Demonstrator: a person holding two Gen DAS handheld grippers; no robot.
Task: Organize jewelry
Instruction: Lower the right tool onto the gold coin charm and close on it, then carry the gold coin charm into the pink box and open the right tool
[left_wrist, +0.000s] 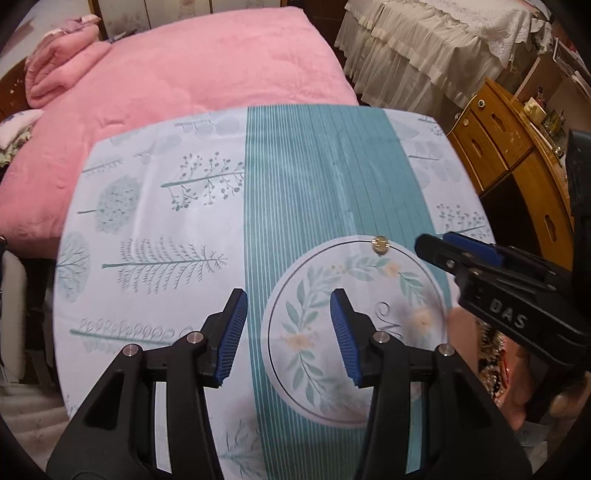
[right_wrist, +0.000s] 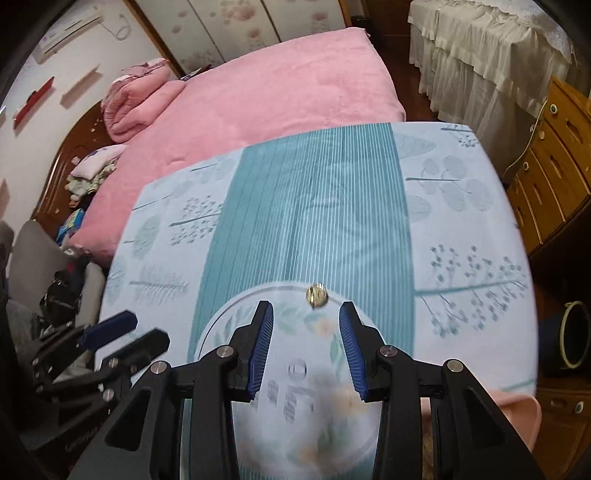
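Observation:
A small gold ring (left_wrist: 380, 244) lies on the table at the far rim of a printed round floral emblem (left_wrist: 369, 295). It also shows in the right wrist view (right_wrist: 316, 295), just beyond and between my right gripper's fingertips. My left gripper (left_wrist: 289, 301) is open and empty above the cloth, nearer than the ring and to its left. My right gripper (right_wrist: 306, 314) is open and empty; in the left wrist view it (left_wrist: 436, 245) comes in from the right, its tips close to the ring. The left gripper shows at lower left in the right wrist view (right_wrist: 125, 332).
The table is covered with a pale blue cloth with a teal striped band (left_wrist: 314, 177). A bed with a pink blanket (left_wrist: 184, 74) lies behind it. A wooden drawer cabinet (left_wrist: 509, 147) stands to the right. A person's hand (left_wrist: 517, 387) holds the right gripper.

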